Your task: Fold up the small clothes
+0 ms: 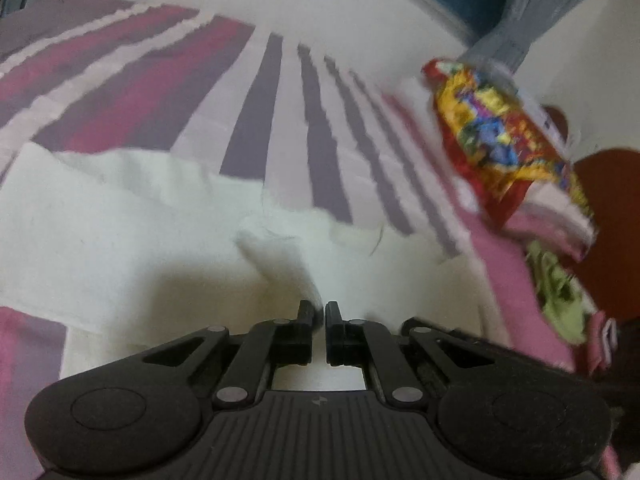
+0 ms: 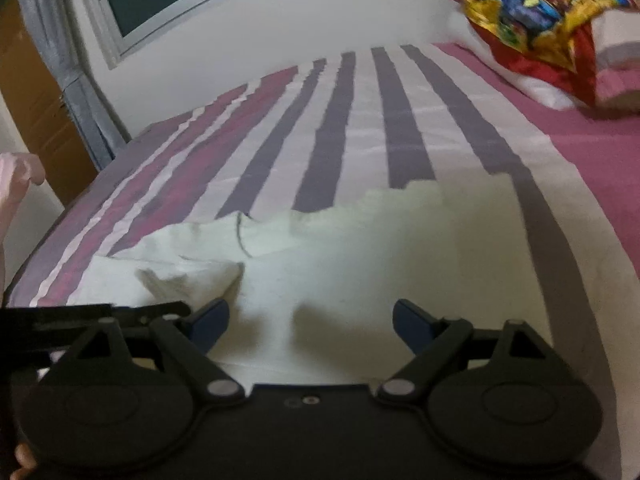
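Left pinches a corner, right waits open: fold just starting.

The left gripper [image 1: 319, 312] is closed on a raised corner of the white cloth [image 1: 120, 232], jaws nearly touching w/ the fabric peaked between them. The right gripper [image 2: 310, 322] hangs wide open over the cloth's near part, holding nothing (its tips sit low, close to the fabric). The cloth lies spread on the striped bedsheet [image 2: 360, 120], far edge ragged, a loose thread showing. A colourful pillow [image 2: 532, 12] sits well apart. Next, prob.: right takes a matching corner, then both carry that edge across evenly.
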Motion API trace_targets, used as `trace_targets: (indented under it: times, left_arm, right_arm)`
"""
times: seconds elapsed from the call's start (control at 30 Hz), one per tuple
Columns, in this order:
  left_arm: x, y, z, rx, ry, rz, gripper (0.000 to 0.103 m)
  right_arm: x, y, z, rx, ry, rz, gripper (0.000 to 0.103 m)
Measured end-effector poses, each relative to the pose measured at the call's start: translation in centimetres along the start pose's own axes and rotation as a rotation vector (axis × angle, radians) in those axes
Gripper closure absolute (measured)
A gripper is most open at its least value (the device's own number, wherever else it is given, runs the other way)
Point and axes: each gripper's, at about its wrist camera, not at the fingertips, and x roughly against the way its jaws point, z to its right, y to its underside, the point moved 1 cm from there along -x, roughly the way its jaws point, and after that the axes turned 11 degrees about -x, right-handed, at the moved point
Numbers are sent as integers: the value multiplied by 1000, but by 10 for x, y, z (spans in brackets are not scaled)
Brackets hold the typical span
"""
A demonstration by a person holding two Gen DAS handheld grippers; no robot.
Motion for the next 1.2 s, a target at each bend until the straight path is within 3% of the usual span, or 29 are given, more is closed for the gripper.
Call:
trace_targets:
  times: [0.17, 0.27, 0.43, 0.57, 0.7, 0.97, 1.1, 1.2]
  left_arm:
    - [34, -14, -2, 14, 15, 71, 99]
    - [52, -18, -13, -41, -62, 77, 99]
    - [68, -12, -57, -17, -173, 58, 99]
    - [71, 3, -81, 13, -215, 49, 99]
    - [60, 13, -89, 20, -238, 34, 99]
    - [52, 16, -92, 33, -256, 35, 99]
    - [52, 16, -97, 48, -267, 35, 99]
    - [51, 16, -99, 52, -284, 35, 99]
  right_arm:
    - [-2, 3, 0, -25, -42, -17, 17]
    - [-5, 7, -10, -18, -76, -34, 19]
    - [-23, 17, -28, -42, -138, -107, 30]
    - [-30, 20, -29, -75, -96, -110, 44]
    - [-34, 21, -22, -69, -50, -107, 46]
    - [-49, 23, -36, -68, -103, -112, 83]
    - [-50, 24, -40, -58, -106, -105, 91]
    - [-38, 21, -39, -34, -98, -41, 92]
